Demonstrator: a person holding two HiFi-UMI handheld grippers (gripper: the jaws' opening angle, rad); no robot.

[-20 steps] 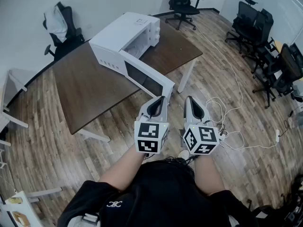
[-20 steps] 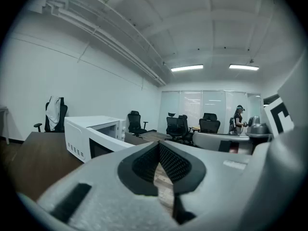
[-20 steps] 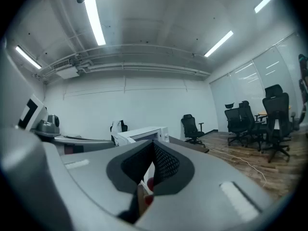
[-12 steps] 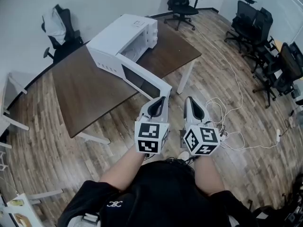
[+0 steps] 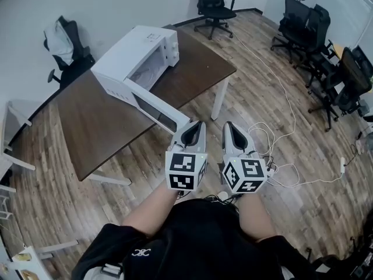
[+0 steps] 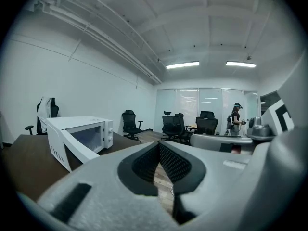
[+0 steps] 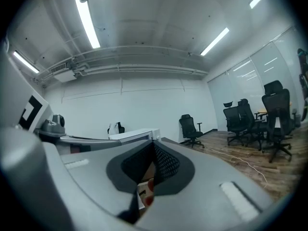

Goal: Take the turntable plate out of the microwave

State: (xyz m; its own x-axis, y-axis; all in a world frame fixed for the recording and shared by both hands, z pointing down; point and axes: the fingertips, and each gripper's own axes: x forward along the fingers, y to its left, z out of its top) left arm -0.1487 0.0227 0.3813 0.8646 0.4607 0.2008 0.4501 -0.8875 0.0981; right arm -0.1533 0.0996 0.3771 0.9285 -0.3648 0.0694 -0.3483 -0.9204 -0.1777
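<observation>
My left gripper (image 5: 196,127) and right gripper (image 5: 231,127) both have their fingers closed on nothing. They sit side by side above the floor (image 5: 262,86), well short of the microwave (image 5: 134,51). It stands on the counter (image 5: 99,127), its door (image 5: 160,111) swung open toward me. I cannot make out the turntable plate inside it.

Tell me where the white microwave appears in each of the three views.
Head view: the microwave is upper left, on the brown table, door open.
Left gripper view: left of centre, door open.
Right gripper view: centre, only a white strip of it shows.
Shared landmark: the black office chair, right of the microwave in every view.
</observation>
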